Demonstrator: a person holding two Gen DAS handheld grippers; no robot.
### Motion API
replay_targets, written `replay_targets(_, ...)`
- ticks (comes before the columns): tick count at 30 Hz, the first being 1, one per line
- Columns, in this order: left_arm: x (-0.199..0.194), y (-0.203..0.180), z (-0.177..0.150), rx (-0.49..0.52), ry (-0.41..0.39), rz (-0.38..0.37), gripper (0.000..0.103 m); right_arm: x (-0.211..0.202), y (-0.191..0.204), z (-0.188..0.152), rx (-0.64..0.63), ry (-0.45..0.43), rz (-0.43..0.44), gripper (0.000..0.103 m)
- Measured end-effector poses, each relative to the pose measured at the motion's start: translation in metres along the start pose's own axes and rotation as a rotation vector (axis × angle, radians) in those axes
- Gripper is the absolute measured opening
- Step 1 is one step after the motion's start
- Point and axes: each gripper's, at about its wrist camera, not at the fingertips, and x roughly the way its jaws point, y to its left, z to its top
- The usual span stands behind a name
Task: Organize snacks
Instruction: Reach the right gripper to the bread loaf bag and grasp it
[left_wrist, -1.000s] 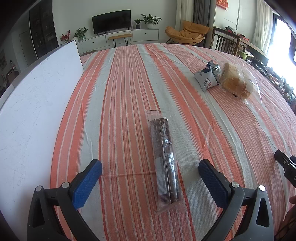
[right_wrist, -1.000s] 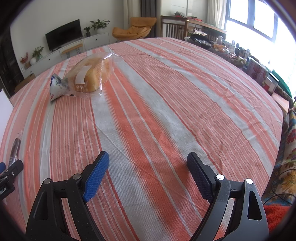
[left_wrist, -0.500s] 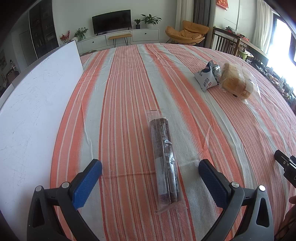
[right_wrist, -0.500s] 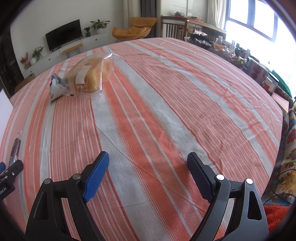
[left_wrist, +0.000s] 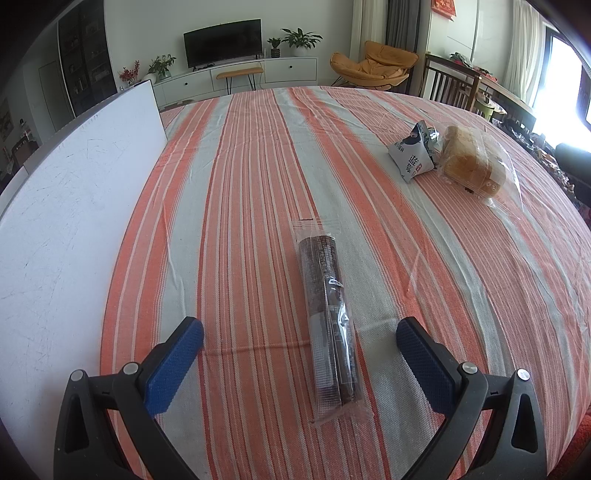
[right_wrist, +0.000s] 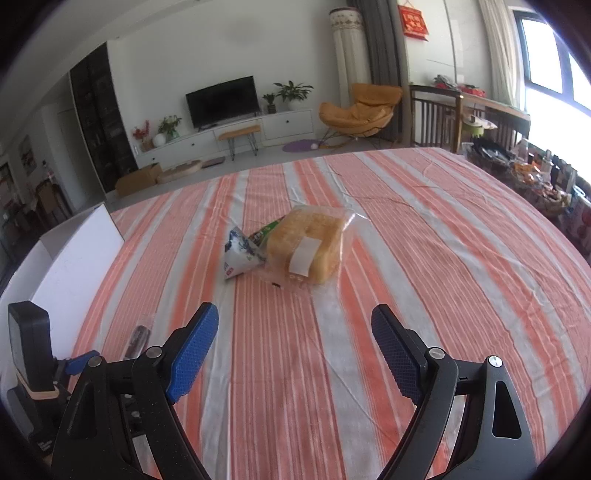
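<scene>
A long dark snack roll in clear wrap (left_wrist: 328, 314) lies on the striped tablecloth, its near end between the fingers of my open left gripper (left_wrist: 299, 332). It also shows small in the right wrist view (right_wrist: 137, 338). A bagged bread loaf (left_wrist: 471, 166) and a white-blue snack packet (left_wrist: 412, 157) lie together at the far right. My right gripper (right_wrist: 293, 328) is open and empty, above the cloth, facing the bread loaf (right_wrist: 306, 245) and the packet (right_wrist: 240, 254). A green packet (right_wrist: 267, 229) peeks out behind them.
A white open box (left_wrist: 74, 192) stands along the table's left side; it also shows in the right wrist view (right_wrist: 74, 251). The left gripper's body (right_wrist: 33, 369) is at the right view's lower left. Chairs and a cluttered side table stand beyond the table.
My right gripper has risen and swung left, so the bread and packet now sit ahead of it at centre. The left gripper has not moved.
</scene>
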Motion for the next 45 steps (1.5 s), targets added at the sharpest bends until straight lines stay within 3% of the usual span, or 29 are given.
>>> replay_targets(2,0.0,0.0,0.0,0.0,0.0,0.0,0.103,0.022,0.018,0.027,-0.058,0.004,0.121,0.087)
replay_targets(4,0.0,0.0,0.0,0.0,0.0,0.0,0.103,0.054,0.039,0.048,-0.143,0.064,0.179,0.085)
replay_targets(9,0.0,0.0,0.0,0.0,0.0,0.0,0.103,0.131,0.078,0.061,-0.318,0.249,0.173,0.081)
replay_targets(13,0.0,0.0,0.0,0.0,0.0,0.0,0.103,0.176,0.079,0.053,-0.331,0.376,0.027,0.048)
replay_targets(15,0.0,0.0,0.0,0.0,0.0,0.0,0.103,0.187,0.074,0.05,-0.325,0.398,-0.017,0.043)
replay_targets(19,0.0,0.0,0.0,0.0,0.0,0.0,0.103,0.175,0.065,0.048,-0.274,0.378,0.001,0.03)
replay_targets(20,0.0,0.0,0.0,0.0,0.0,0.0,0.103,0.166,0.062,0.049,-0.248,0.363,0.025,0.009)
replay_targets(21,0.0,0.0,0.0,0.0,0.0,0.0,0.103,0.159,0.058,0.05,-0.211,0.353,0.056,0.003)
replay_targets(27,0.0,0.0,0.0,0.0,0.0,0.0,0.103,0.077,0.026,0.041,-0.02,0.282,0.231,0.003)
replay_targets(31,0.0,0.0,0.0,0.0,0.0,0.0,0.103,0.026,-0.006,0.009,0.101,0.297,0.31,0.004)
replay_targets(36,0.0,0.0,0.0,0.0,0.0,0.0,0.103,0.008,-0.02,-0.035,0.029,0.302,0.171,0.009)
replay_targets(37,0.0,0.0,0.0,0.0,0.0,0.0,0.103,0.01,-0.021,-0.038,0.032,0.301,0.173,0.014)
replay_targets(39,0.0,0.0,0.0,0.0,0.0,0.0,0.103,0.013,-0.028,-0.034,0.067,0.277,0.176,0.042)
replay_targets(40,0.0,0.0,0.0,0.0,0.0,0.0,0.103,0.014,-0.032,-0.028,0.089,0.251,0.159,0.062)
replay_targets(41,0.0,0.0,0.0,0.0,0.0,0.0,0.103,0.014,-0.038,-0.019,0.117,0.219,0.128,0.074)
replay_targets(43,0.0,0.0,0.0,0.0,0.0,0.0,0.103,0.024,-0.048,0.005,0.179,0.184,0.076,0.075)
replay_targets(45,0.0,0.0,0.0,0.0,0.0,-0.001,0.103,0.045,-0.053,0.03,0.236,0.211,0.023,0.075)
